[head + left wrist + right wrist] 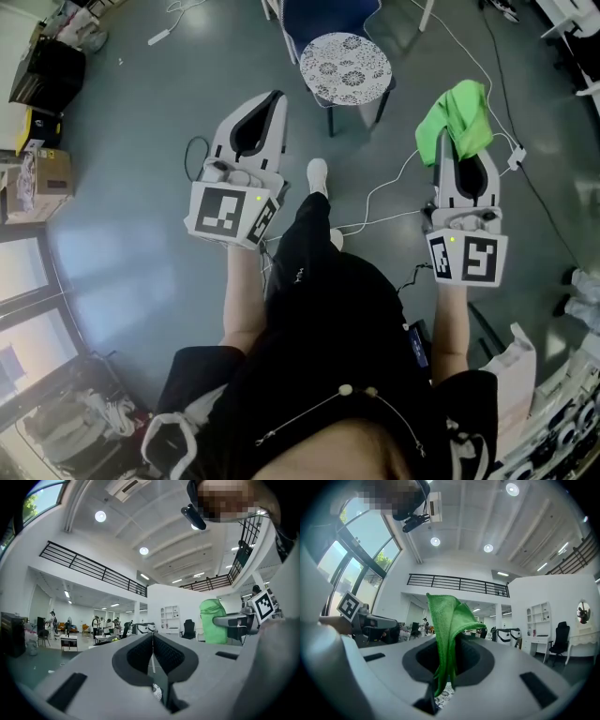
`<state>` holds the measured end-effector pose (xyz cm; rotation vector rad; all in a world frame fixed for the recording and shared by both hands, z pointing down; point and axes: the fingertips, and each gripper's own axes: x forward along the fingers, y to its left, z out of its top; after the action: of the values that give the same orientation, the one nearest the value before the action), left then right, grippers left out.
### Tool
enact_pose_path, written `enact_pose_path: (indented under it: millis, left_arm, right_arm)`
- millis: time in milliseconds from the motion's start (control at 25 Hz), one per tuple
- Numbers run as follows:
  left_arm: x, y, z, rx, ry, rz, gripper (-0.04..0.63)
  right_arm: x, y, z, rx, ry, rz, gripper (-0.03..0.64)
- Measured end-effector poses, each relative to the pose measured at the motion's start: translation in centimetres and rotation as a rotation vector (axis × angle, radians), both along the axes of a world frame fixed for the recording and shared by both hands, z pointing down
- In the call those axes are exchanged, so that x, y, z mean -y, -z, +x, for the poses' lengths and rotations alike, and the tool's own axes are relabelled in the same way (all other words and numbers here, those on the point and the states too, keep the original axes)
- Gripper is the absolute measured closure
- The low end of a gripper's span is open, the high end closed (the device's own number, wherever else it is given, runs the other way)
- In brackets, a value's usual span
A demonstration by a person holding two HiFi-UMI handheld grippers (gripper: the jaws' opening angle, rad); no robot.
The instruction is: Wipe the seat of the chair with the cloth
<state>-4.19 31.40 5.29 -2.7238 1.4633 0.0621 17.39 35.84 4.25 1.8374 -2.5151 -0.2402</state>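
The cloth (457, 114) is sitting in the right gripper (458, 141), which is clamping down on it. In the right gripper view the jaws are pinching the green fabric (447, 630) between their dark ribbed pads, with one folded peak standing up above the tips and a narrower tail trailing down toward the gripper (450, 660) body. The fabric is looking soft and fuzzy, like microfibre, and it is bunching in loose folds over the jaw tips in the head view.

The left gripper (276, 97) is carrying nothing. Its jaws are pressing together, pad against pad, in the left gripper view (153, 644), and the cloth (213, 621) is showing off to that view's right.

Both grippers are being held out in front of the person, well above the grey floor (141, 112). The chair (345, 67) is standing ahead and between them, well apart from the cloth. Its seat is round and pale, printed with a dark lacy floral pattern, and thin legs are showing beneath it.

White cables (377, 195) are trailing over the floor. A cardboard box (49, 176) is standing at the left edge; its contents cannot be made out.
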Motion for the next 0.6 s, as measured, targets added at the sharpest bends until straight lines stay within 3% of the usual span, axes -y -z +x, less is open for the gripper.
enact_pose_path:
  millis: [240,600]
  left_arm:
    - [5.8,-0.6,-0.1,-0.028,-0.002,-0.001,0.588]
    - [19.7,-1.7,-1.2,-0.030,-0.025,0.005,0.588]
  right_arm:
    - [5.8,-0.5,0.1,-0.058,-0.014,0.008,0.565]
    - [20.7,-2.3,-1.9,-0.139,-0.001,-0.036,0.565]
